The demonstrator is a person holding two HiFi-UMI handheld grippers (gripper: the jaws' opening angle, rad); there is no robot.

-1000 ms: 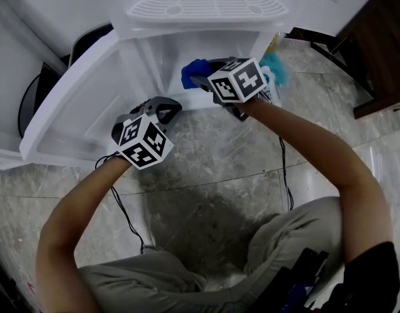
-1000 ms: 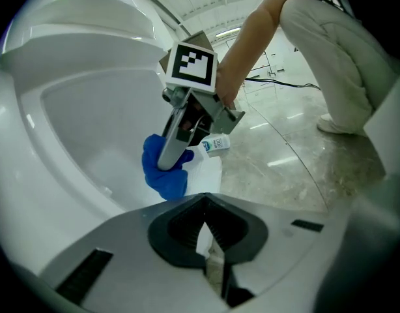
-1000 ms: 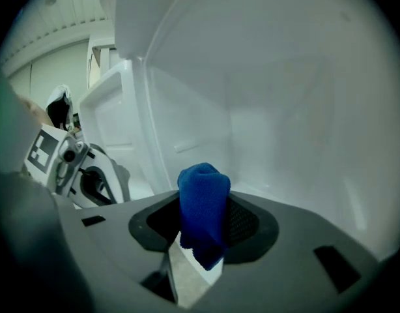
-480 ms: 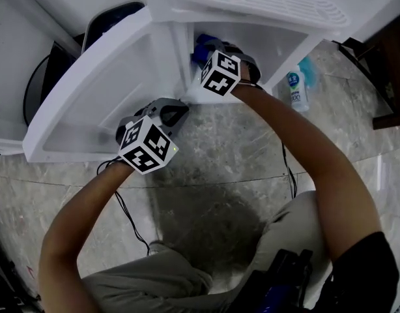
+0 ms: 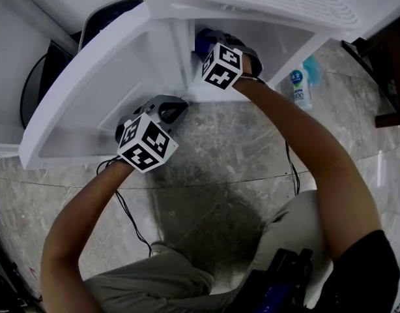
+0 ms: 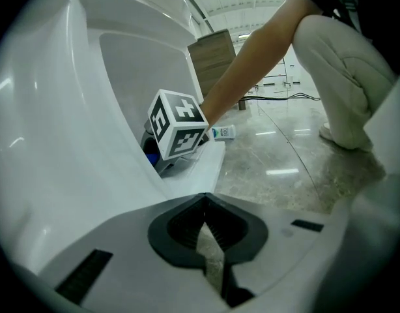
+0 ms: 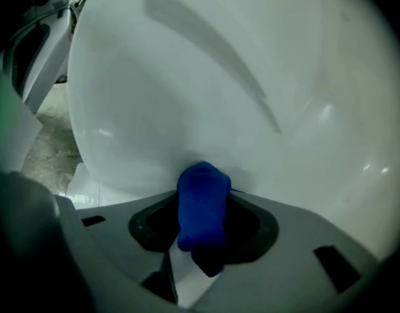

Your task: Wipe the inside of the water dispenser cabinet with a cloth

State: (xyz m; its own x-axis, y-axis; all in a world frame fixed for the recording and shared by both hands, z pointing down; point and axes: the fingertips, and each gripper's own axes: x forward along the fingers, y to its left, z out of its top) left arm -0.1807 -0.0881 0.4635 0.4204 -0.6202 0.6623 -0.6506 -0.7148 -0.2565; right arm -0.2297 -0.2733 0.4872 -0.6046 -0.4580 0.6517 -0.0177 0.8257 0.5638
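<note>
1. Upper centre of the head view: the right gripper (image 7: 201, 237) is now further inside the cabinet (image 7: 206, 77) than a second ago, when it sat at the mouth.
2. Its fingers are clamped on the blue cloth (image 7: 201, 197). The cloth's tip sits right at the white inner wall; contact looks likely, but I can't confirm it.
3. My read: the approach is done and the wiping stroke is starting or about to.
4. The left gripper (image 6: 208, 233), left of centre, has barely shifted. Its fingers are together with nothing between them, just beside the lower edge of the open door (image 5: 89, 90).
5. Edges: the door frame is tight on the right gripper's left, and the opening's right wall is near the forearm. Sideways room is narrow.
6. Open room: more toward the back wall and upward in the right gripper view.
7. The bottle (image 5: 298, 88) stands on the floor (image 5: 213, 149) right of the cabinet, clear of both arms.
</note>
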